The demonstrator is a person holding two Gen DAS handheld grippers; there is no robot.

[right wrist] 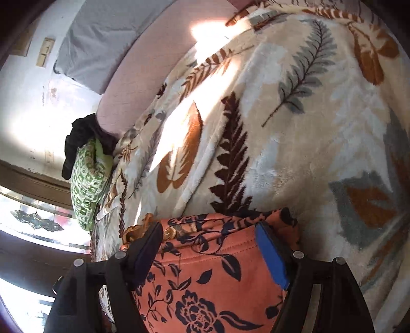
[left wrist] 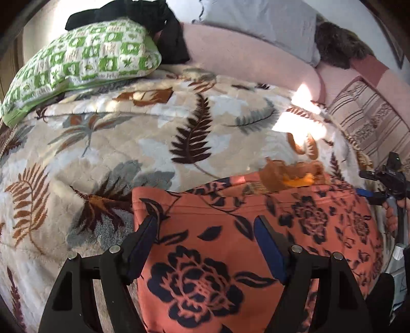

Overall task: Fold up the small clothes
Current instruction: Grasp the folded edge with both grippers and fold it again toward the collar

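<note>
1. A small garment of orange fabric printed with dark navy roses and leaves (left wrist: 217,243) lies spread on a plush cream blanket patterned with brown and grey fern leaves (left wrist: 153,133), filling the 6 o'clock part of both wrist views. It looks laid out for folding rather than folded yet.
2. The left gripper (left wrist: 205,230) has its black, blue-padded fingers spread wide over the cloth, one near the garment's edge at 7 o'clock, nothing between them. I judge it is placed to take that edge.
3. The right gripper (right wrist: 208,233) also stands wide apart and holds nothing, its fingers straddling the garment's stitched hem (right wrist: 205,246); seen from the left wrist it sits at 3 o'clock (left wrist: 384,184).
4. A crumpled bit of sheer orange-brown material (left wrist: 289,174) sits at the garment's far edge, at 1 o'clock; what it belongs to I cannot tell.
5. Well apart at 10 o'clock are a green-and-white checked pillow (left wrist: 84,59) and a black piece of clothing (left wrist: 143,18) on it; neither blocks the fold. The deep pile may drag on the cloth.
</note>
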